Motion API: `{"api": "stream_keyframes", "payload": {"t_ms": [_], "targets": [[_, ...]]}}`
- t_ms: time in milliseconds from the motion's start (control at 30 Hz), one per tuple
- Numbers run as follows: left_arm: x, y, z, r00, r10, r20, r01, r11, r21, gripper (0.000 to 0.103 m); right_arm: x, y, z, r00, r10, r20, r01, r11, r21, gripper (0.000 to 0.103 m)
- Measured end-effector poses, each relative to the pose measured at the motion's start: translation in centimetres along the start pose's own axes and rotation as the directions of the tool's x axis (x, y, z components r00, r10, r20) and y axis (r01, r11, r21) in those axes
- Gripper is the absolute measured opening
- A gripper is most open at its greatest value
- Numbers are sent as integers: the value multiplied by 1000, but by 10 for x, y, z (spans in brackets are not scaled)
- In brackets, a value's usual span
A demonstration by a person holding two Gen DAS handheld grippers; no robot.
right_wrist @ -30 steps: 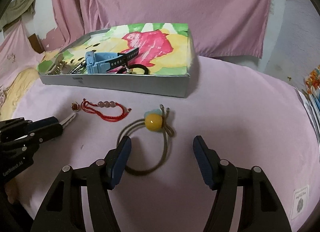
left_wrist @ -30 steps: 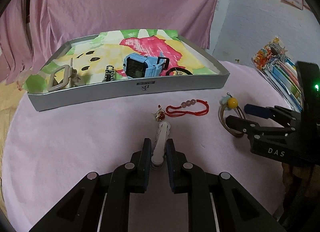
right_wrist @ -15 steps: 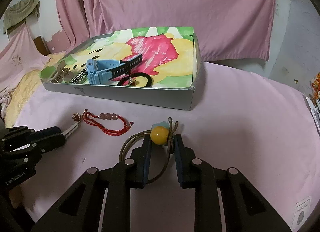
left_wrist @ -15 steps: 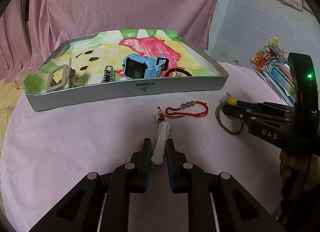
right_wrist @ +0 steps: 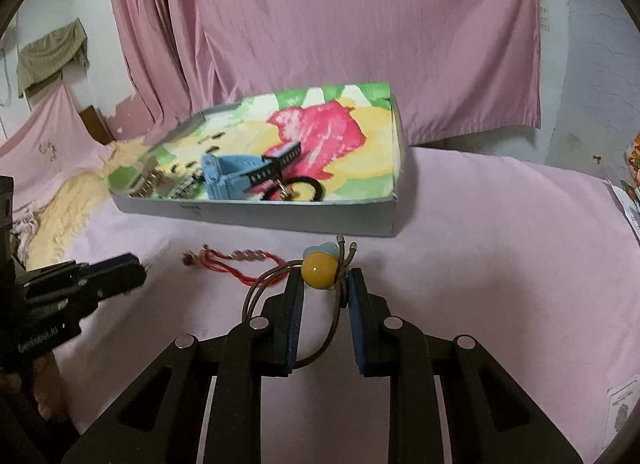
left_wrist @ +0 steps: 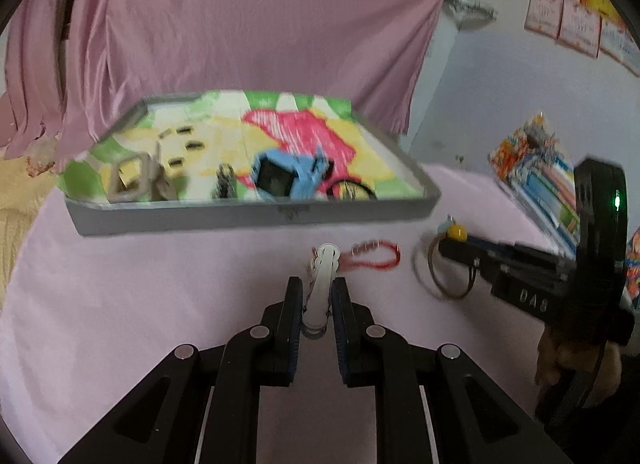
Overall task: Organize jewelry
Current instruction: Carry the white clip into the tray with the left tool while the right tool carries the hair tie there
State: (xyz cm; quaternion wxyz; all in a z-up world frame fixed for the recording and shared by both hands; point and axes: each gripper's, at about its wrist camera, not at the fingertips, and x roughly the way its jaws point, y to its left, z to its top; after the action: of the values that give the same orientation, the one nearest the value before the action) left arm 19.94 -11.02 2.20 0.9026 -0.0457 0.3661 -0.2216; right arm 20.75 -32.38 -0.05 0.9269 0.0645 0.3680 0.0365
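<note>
Nearest in the left wrist view, the left gripper (left_wrist: 317, 296) has its jaws narrowed onto a slim white clip-like piece (left_wrist: 322, 280) whose tip points toward the far tray; motion blur hides what exactly it is. In the right wrist view, the right gripper (right_wrist: 325, 292), wide apart a second ago, now has its jaws pinched on the brown elastic hair tie with a yellow bead (right_wrist: 319, 268), and the loop hangs off the pink-covered counter (right_wrist: 500, 248) rather than lying flat. Judging by this, both pieces are lifted and ready to go to the tray. Just beyond, slightly left, the red cord bracelet with pale beads (right_wrist: 236, 260) remains on the counter, unsorted. Farther off sits the shallow grey tray with a bright floral lining (right_wrist: 304, 219), holding a blue watch (right_wrist: 232, 175), a black ring-shaped band (right_wrist: 298, 187) and a beige hair claw (left_wrist: 134, 177); blur smears the smaller items there.
</note>
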Motion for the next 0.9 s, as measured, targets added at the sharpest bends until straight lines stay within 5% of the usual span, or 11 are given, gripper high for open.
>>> {"api": "stream_keyframes", "payload": {"t_ms": [533, 900], "targets": [[4, 38, 70, 979, 129, 156, -118, 990, -76, 14, 12, 15, 61, 987, 9, 159, -9, 1000, -1, 19], [46, 47, 78, 988, 145, 55, -140, 986, -86, 14, 58, 17, 66, 999, 4, 53, -5, 1000, 18, 20]]}}
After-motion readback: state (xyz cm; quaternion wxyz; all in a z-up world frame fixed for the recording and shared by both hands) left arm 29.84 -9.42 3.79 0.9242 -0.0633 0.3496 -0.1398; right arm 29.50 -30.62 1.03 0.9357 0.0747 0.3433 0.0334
